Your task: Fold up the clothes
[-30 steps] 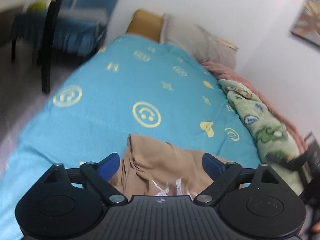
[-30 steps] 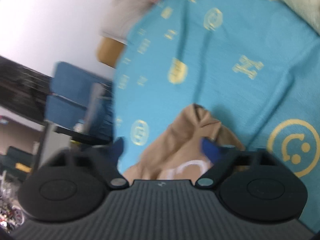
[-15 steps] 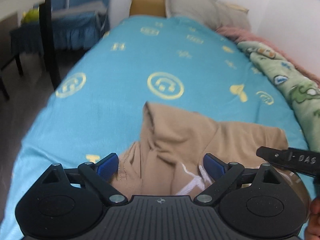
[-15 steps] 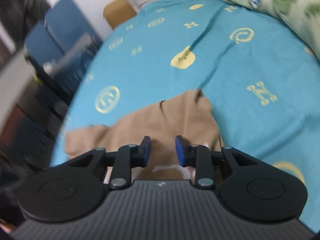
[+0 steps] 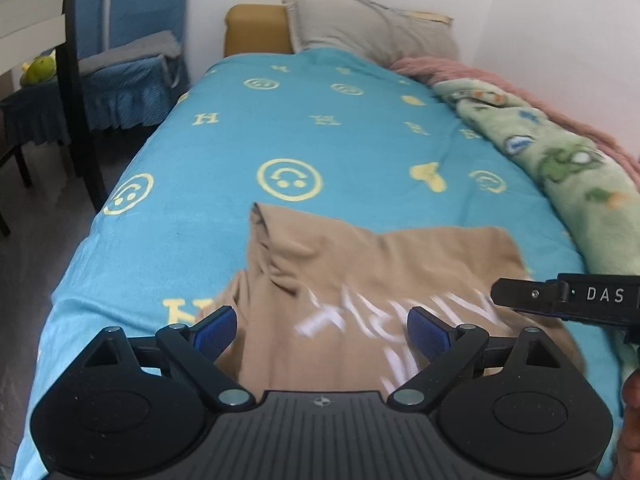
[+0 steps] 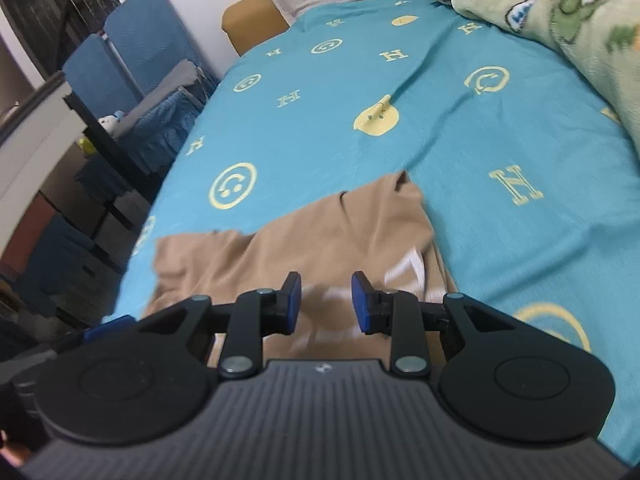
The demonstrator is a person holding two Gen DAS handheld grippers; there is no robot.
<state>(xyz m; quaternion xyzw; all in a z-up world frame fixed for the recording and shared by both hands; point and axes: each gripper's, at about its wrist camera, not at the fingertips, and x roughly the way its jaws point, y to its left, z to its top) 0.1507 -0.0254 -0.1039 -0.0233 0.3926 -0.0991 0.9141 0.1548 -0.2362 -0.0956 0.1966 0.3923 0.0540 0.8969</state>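
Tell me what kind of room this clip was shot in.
Most likely a bedroom in a home: a bed under a turquoise cover printed with smiley faces, a grey pillow at its head, and a green cartoon blanket bunched along the wall. A tan garment lies on the cover.

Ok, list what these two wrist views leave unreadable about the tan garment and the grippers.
- Tan garment: white print motion-blurred in the left wrist view; no word readable.
- Its near edge: hidden under the gripper bodies in both views.
- Right gripper: jaws opening, a gap between the pads; whether they touch cloth is unclear.
- Left gripper: jaws wide; whether they touch the garment below cannot be told.
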